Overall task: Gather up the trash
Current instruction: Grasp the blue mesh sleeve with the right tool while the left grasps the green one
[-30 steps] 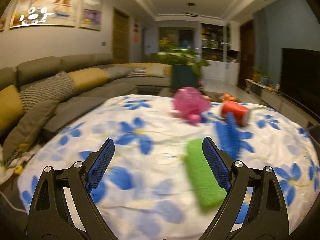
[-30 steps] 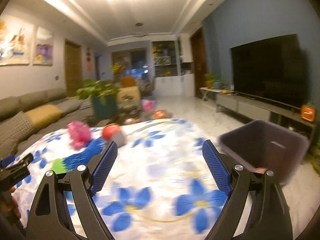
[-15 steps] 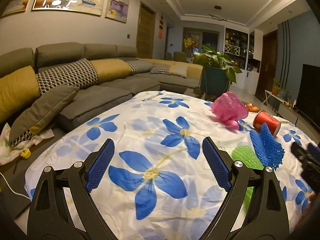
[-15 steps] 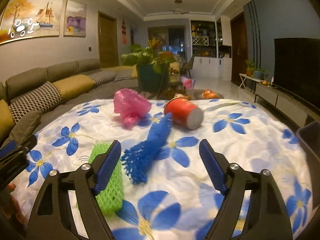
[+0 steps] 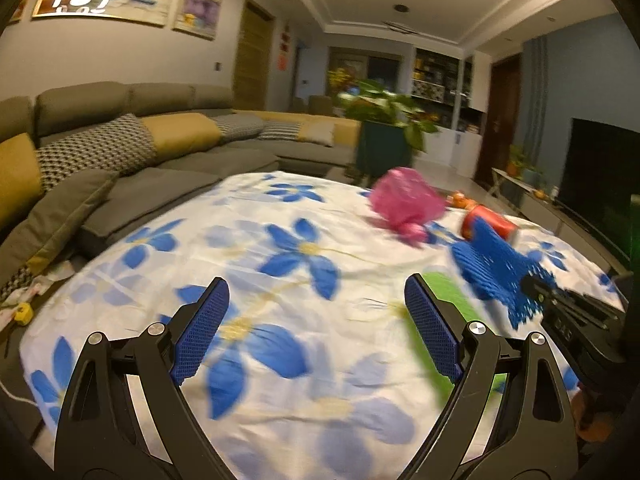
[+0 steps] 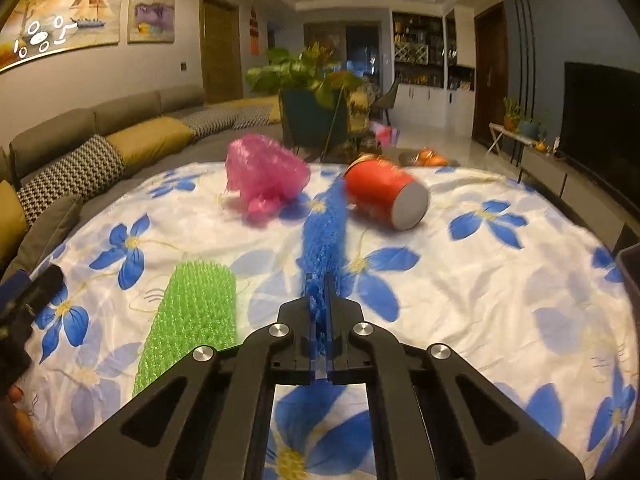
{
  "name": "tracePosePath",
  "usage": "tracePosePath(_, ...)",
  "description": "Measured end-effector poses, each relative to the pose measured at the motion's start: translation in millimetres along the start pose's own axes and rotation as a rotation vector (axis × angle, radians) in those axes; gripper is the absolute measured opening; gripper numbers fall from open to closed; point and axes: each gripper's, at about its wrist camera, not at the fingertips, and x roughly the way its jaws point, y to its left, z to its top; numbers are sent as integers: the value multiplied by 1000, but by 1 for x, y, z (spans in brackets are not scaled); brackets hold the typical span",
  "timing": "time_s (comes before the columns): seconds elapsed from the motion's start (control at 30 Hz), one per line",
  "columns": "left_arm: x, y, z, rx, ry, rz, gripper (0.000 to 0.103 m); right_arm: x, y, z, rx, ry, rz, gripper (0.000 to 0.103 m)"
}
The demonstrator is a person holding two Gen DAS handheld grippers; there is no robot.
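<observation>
Trash lies on a table under a white cloth with blue flowers point(image 6: 500, 280). My right gripper point(image 6: 319, 284) is shut on the near end of a blue foam net point(image 6: 324, 232), which stretches away toward a tipped red paper cup point(image 6: 380, 194). A pink foam net point(image 6: 262, 176) sits at the back left and a green foam net point(image 6: 192, 320) lies flat to the left. My left gripper point(image 5: 316, 320) is open over bare cloth, nothing between its fingers. From the left wrist view, the blue net point(image 5: 492, 268) and right gripper point(image 5: 536, 290) show at right.
A grey sofa with yellow and patterned cushions point(image 6: 80, 160) runs along the left. A potted plant point(image 6: 312, 92) stands behind the table. A dark bin's edge point(image 6: 630, 264) shows at the table's right side. A TV and low cabinet point(image 6: 600, 120) line the right wall.
My right gripper swung left from the bin side, came down over the blue net and shut on its near end. The left gripper stayed open and shifted slightly.
</observation>
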Motion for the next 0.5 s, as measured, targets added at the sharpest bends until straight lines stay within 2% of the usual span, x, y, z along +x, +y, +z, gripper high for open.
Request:
tracePosePath(0.17,10,-36,-7,48,63,-121,88,-30,-15,2,23,-74,-29,4)
tracePosePath(0.33,33,-53,-14,33,161,-181,88,-61,-29,1,22,-135,-55,4)
tracePosePath(0.4,39,-59,-17,35,185,-184,87,-69,-34,0,23,-148,-60,4)
tracePosePath(0.47,44,-64,-21,51,202,-188,80,-76,-39,-1,32,-155,-57,4)
tracePosePath(0.5,48,-66,-23,58,222,-196,69,-80,-42,-2,36,-158,-58,4)
